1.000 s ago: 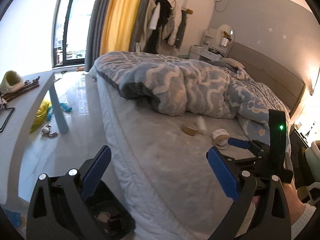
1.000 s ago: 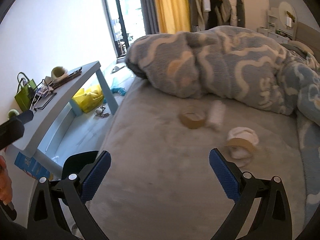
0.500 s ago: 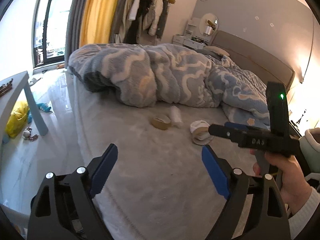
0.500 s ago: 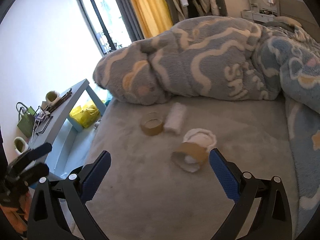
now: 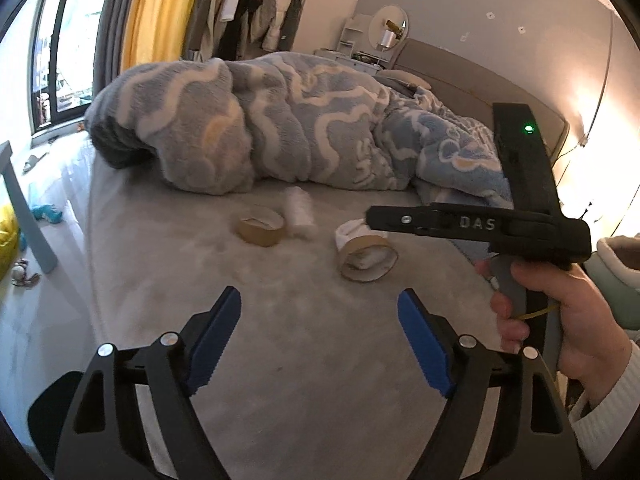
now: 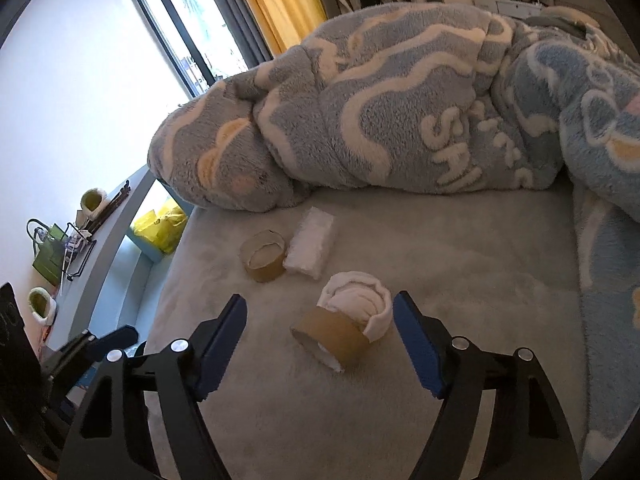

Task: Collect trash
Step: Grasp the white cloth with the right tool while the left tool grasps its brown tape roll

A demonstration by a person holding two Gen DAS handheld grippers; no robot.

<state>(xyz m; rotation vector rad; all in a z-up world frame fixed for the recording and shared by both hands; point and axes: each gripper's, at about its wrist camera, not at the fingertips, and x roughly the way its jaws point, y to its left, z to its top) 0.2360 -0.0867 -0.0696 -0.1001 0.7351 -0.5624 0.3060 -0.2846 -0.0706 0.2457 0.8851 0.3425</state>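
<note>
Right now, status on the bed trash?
Both grippers, left gripper and right gripper, closing, empty. Nearest cardboard roll ahead of right, on bed. Nothing blocking.

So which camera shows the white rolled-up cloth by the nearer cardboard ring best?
The right wrist view. There the cloth sits close and unblocked, leaning on the cardboard ring, between the closing, still-clear right gripper pads. In the left wrist view the cloth is smaller, and the right gripper's black arm covers part of it.

blanket [image 6: 400, 120]: fluffy fleece | bed sheet [image 6: 460, 280]: matt plush | tape cores [image 6: 332, 338]: brown cardboard | fingers [image 6: 416, 344]: ribbed blue pads
</note>
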